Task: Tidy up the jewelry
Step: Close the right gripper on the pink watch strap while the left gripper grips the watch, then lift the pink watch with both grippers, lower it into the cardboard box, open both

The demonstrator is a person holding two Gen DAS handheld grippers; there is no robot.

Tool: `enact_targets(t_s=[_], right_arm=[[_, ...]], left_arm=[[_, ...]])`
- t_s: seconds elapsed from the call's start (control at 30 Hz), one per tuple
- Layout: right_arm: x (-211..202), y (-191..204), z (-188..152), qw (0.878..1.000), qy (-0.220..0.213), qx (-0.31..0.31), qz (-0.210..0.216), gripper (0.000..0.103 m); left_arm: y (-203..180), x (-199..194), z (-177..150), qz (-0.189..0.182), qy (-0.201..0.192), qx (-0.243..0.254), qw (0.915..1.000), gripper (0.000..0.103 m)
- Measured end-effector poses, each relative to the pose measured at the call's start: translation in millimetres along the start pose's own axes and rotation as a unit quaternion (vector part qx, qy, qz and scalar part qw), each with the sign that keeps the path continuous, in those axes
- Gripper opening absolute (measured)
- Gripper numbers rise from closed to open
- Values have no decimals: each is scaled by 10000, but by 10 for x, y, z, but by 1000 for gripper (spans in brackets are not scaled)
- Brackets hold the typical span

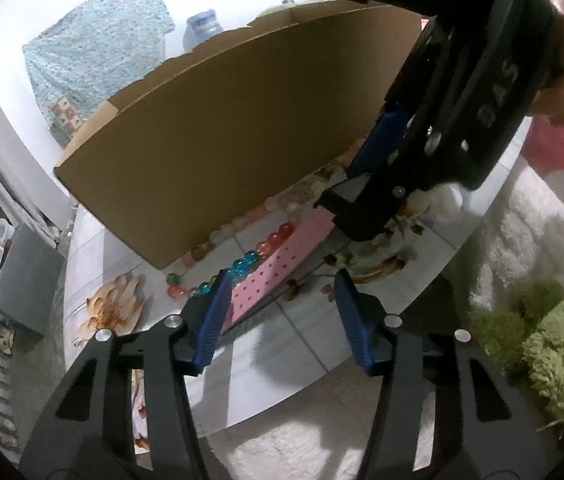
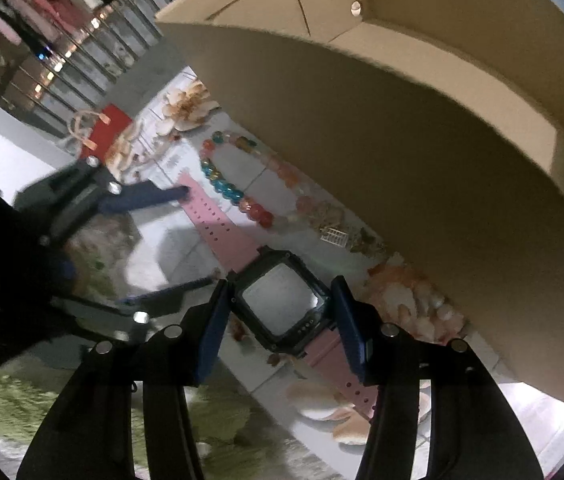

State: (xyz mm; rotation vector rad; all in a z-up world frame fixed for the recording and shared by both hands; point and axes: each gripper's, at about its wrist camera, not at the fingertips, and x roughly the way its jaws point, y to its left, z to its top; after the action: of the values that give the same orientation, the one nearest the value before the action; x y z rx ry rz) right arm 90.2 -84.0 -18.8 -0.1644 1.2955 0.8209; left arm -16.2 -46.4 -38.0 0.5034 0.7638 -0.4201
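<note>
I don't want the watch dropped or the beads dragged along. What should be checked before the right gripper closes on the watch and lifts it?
1. Right gripper open, a finger on each side of the watch case: ok.
2. Fingers touching the case: cannot tell; they look close beside it.
3. Left gripper open over the pink strap's end, not pinching it: ok.
4. Bead bracelet lies beside the strap; whether it is free of it: cannot tell.
5. Cardboard box open on top, its wall right behind the watch: ok.
6. Room inside the box for the watch: cannot tell, the floor is hidden.
</note>
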Motion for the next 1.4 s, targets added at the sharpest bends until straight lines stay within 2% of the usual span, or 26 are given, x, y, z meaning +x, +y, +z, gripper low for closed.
enact_targets(t_s=[0.13,0.2,0.27,0.43,0.6,0.73,0.87,0.97,1.1,1.13,1.4], right_arm=[[-44,-59,-22,9996,-31,101,277,50],[-42,-57,-32,9993,-50,129,347,50],[-32,-68,-52,9992,-93,146,353,50],[-90,-144,-122,9985,-281,324,330,52],[-244,-106,-302,9979,-600,204,-130,52],[-279,-13,-419,9939,-825,-1,-729,52],[-254,78,-467,9840,-1065,-270,-1401,52],[-209,127,-494,9751,-1109,-510,-1854,42],[-157,120,-525,9678,-1086,-592,-2192,20],[-165,125,-538,9658,-1135,-612,-2248,11],[-369,270,-595,9526,-1618,-666,-2490,6]], left_arm=[[25,74,43,-52,60,-95,9999,40],[73,113,84,-123,105,-250,9996,27],[135,159,60,-220,170,-440,9986,19],[291,208,75,-610,294,-906,9936,13],[421,258,104,-822,408,-1186,9887,11],[503,295,117,-960,480,-1368,9848,10],[523,312,150,-911,518,-1366,9851,9],[594,360,183,-844,527,-1321,9862,9],[553,369,178,-734,501,-1270,9879,8],[537,361,177,-671,475,-1240,9889,7],[547,103,242,-482,115,-1180,9918,3]])
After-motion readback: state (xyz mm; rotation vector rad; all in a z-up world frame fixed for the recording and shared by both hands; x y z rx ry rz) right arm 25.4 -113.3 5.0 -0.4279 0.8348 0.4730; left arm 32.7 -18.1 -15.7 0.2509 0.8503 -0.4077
